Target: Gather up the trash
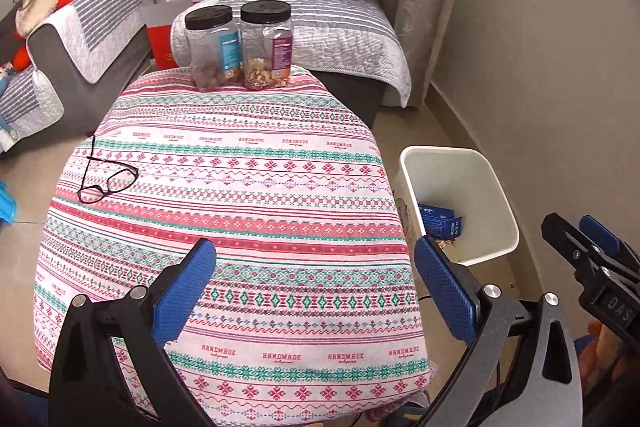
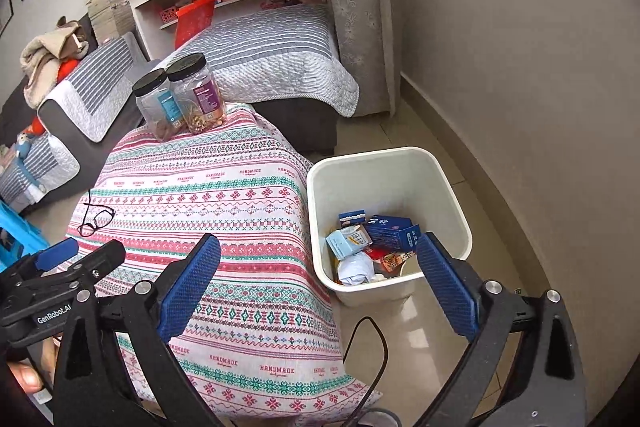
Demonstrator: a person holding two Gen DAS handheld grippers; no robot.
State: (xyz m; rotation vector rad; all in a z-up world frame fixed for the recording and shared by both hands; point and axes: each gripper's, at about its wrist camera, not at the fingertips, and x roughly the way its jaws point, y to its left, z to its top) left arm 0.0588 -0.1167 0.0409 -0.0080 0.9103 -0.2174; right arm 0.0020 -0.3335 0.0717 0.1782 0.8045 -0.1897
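A white trash bin (image 2: 440,195) stands on the floor right of the patterned table; it also shows in the left wrist view (image 1: 496,195). Inside lie a dark blue box (image 2: 390,231), a light blue packet (image 2: 340,241), crumpled white paper (image 2: 356,267) and other wrappers. The blue box also shows in the left wrist view (image 1: 438,221). My left gripper (image 1: 316,287) is open and empty above the table's near end. My right gripper (image 2: 320,285) is open and empty, above the table's right edge and the bin's near rim.
The table (image 1: 248,211) carries a patterned cloth, black glasses (image 1: 108,179) at its left and two black-lidded jars (image 1: 240,47) at its far end. A grey sofa (image 1: 80,47) stands left, a bed (image 1: 320,19) behind. A black cable (image 2: 372,339) lies by the bin. The wall is right.
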